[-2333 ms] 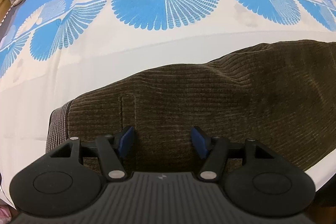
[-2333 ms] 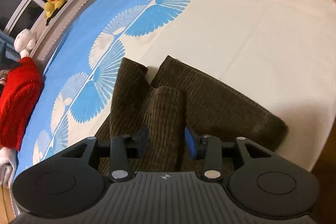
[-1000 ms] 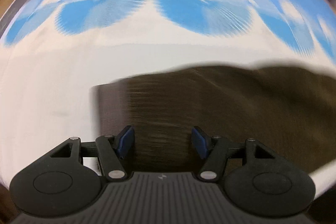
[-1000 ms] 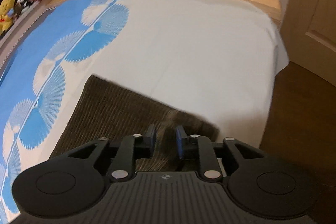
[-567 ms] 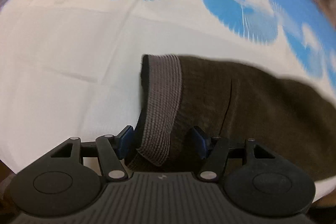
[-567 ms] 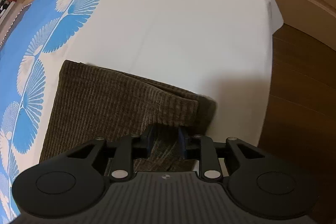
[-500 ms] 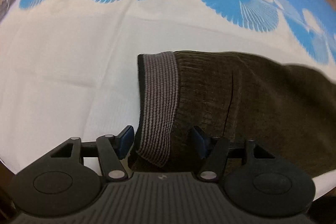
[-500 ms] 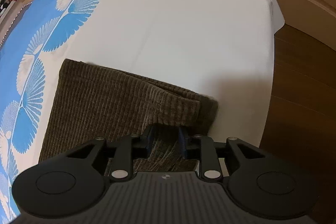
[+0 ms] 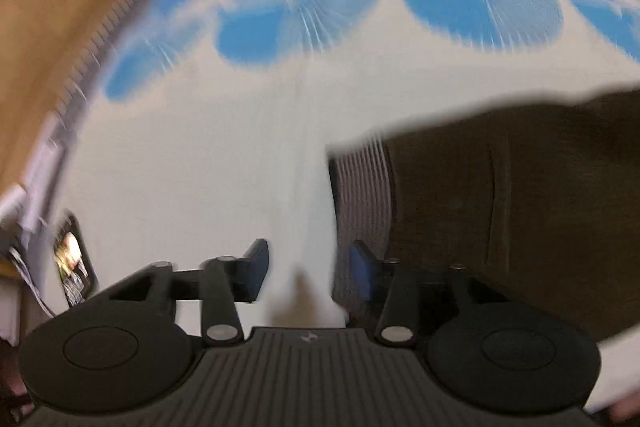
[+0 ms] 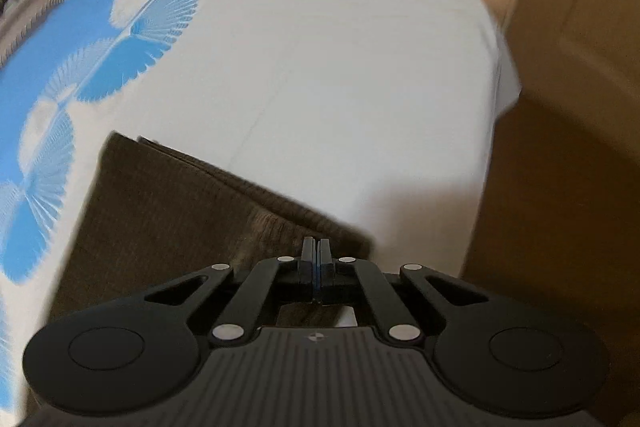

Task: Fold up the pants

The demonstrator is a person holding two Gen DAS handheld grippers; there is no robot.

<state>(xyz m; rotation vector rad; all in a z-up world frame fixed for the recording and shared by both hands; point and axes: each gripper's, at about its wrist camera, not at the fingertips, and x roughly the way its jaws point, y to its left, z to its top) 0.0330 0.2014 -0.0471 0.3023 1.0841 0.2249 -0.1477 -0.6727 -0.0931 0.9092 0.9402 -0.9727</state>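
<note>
The brown pants (image 10: 168,211) lie folded on the bed (image 10: 340,75), close to its near edge and toward the corner by the wooden frame. Their grey waistband (image 9: 362,195) points at the other end, the one with the wooden floor beside it.

The right gripper (image 10: 316,267) is squeezed all the way closed. It sits over the folded corner of the pants, and I can see no cloth pinched in it — though the view is a bit blurry there.

The left gripper (image 9: 306,269) is about half open. Only bare sheet shows between its jaws, and the waistband is just beside one of them. It holds nothing.

The fold looks nearly done. Next, the pants may need one more fold, or only a pat to make them flat — then both grippers can lift away.
</note>
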